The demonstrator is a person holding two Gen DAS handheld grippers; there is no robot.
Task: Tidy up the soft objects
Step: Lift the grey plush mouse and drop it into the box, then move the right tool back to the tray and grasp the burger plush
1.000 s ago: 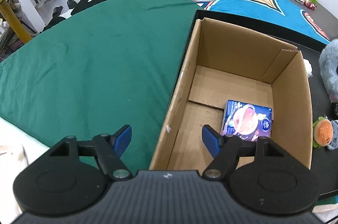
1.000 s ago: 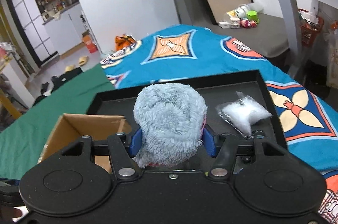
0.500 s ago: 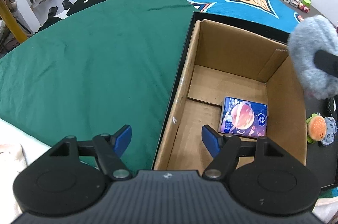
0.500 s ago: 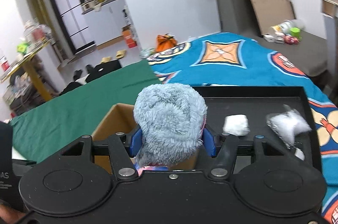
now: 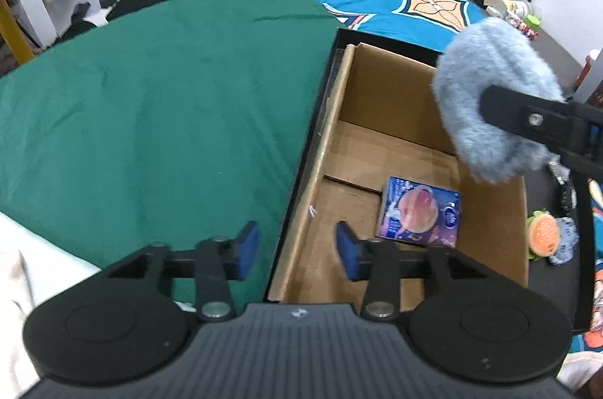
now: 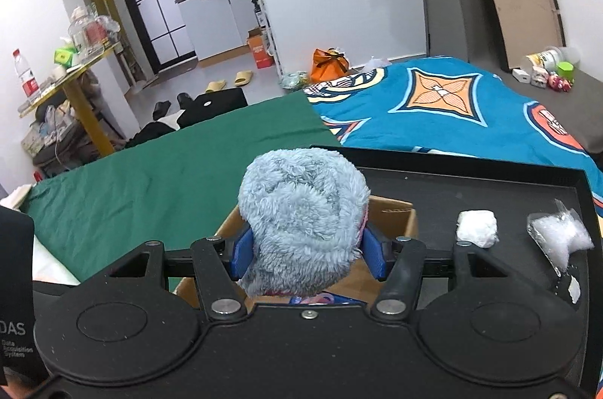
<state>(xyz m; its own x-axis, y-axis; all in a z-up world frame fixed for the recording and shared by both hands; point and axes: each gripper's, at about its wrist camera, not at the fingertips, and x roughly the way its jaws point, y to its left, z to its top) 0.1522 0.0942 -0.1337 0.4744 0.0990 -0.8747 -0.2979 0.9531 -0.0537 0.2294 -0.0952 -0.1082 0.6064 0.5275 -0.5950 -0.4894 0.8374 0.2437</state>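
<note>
My right gripper (image 6: 308,257) is shut on a fluffy grey-blue plush (image 6: 301,214) and holds it in the air over the right side of an open cardboard box (image 5: 380,120). The plush also shows in the left wrist view (image 5: 490,97), above the box's right wall. A purple tissue pack (image 5: 420,210) lies on the box floor. My left gripper (image 5: 297,250) is open and empty, low over the box's near left wall. A small burger plush (image 5: 542,235) lies on the black tray (image 6: 527,180) right of the box.
A green cloth (image 5: 150,105) covers the bed left of the box, a blue patterned blanket (image 6: 452,112) behind. A white soft wad (image 6: 476,228) and a clear bag of white stuffing (image 6: 559,239) lie on the tray to the right.
My right gripper has carried the plush leftward from the tray to above the box's right side. My left gripper has stayed open near the box's near left wall.
</note>
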